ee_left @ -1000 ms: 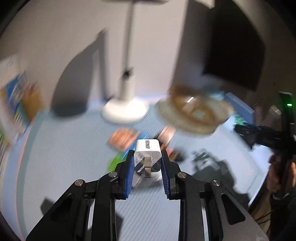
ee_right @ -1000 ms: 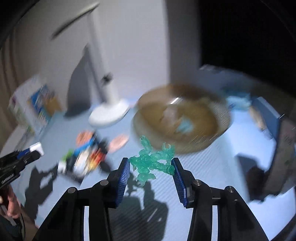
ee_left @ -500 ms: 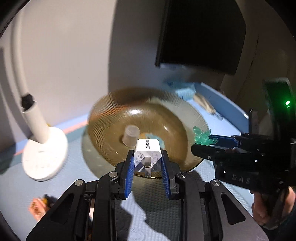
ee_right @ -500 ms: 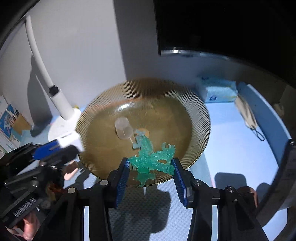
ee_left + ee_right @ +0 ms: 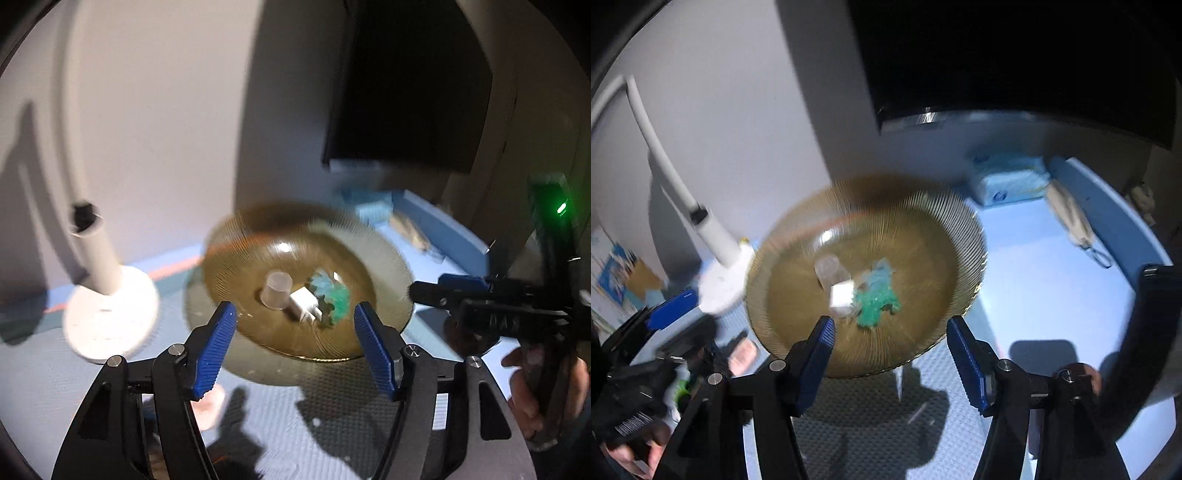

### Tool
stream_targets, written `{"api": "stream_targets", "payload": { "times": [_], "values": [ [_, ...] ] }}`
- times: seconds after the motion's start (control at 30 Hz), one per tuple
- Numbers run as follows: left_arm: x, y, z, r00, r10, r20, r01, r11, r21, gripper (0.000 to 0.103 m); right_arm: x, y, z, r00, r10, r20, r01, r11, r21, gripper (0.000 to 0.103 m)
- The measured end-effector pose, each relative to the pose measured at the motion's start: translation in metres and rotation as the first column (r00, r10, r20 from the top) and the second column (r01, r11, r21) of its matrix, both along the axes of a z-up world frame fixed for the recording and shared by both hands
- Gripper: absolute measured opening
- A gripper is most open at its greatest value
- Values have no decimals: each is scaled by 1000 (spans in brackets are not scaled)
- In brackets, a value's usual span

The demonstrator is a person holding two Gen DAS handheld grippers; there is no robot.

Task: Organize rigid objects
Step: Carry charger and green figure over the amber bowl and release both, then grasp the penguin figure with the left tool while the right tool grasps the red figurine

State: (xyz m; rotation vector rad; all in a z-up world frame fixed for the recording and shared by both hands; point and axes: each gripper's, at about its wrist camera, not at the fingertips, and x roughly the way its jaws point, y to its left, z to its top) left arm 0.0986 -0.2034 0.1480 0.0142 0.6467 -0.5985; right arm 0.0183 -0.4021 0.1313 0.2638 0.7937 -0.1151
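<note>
At centre frame in both views sits a ribbed amber dish [image 5: 373, 258] [image 5: 923, 236], its rim smeared by motion blur. Three things lie in its middle, touching or nearly so: a small clear cup [image 5: 277, 290] [image 5: 829, 271], a white charger [image 5: 304, 301] [image 5: 842, 295] and a green figure [image 5: 332, 295] [image 5: 879, 297], whose shape is too blurred to make out. From the left wrist the charger lies between cup and figure.

Left tongs [image 5: 295, 347] are spreading, blue pads apart with nothing between them; the dish's near rim shows through the gap, and the three things lie beyond the tips. Right tongs [image 5: 890, 354] [image 5: 443, 286] are spreading too, holding nothing, with the figure just past the tips. Each tool's handle is cut off by the lower edge.

A white lamp [image 5: 107, 291] [image 5: 716, 240] stands left of the dish, its top out of frame. Upper right, a blue tissue pack [image 5: 1008, 177] is soft with blur. A hand [image 5: 535, 391] grips the right tool at the right edge.
</note>
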Motion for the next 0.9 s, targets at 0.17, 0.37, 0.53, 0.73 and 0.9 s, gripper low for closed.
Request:
{"api": "stream_targets", "payload": {
  "times": [0.17, 0.37, 0.53, 0.73, 0.9],
  "values": [
    [-53, 79, 36, 988, 112, 108, -105, 992, -69, 73, -32, 3, 31, 996, 12, 88, -16, 999, 48, 61],
    [-114, 179, 28, 931, 343, 124, -335, 939, -82, 78, -52, 63, 29, 984, 143, 101, -148, 988, 42, 61],
    [-127, 239, -17, 874, 486, 15, -484, 872, -74, 80, -54, 120, -20, 969, 242, 40, -244, 969, 41, 61],
    [-107, 259, -100, 834, 542, -103, -541, 840, 36, 80, -45, 154, -85, 958, 283, -33, -283, 959, 8, 61],
    [-101, 256, -120, 850, 512, -120, -509, 859, 59, 80, -41, 151, -107, 959, 281, -43, -280, 960, 15, 61]
  ]
}}
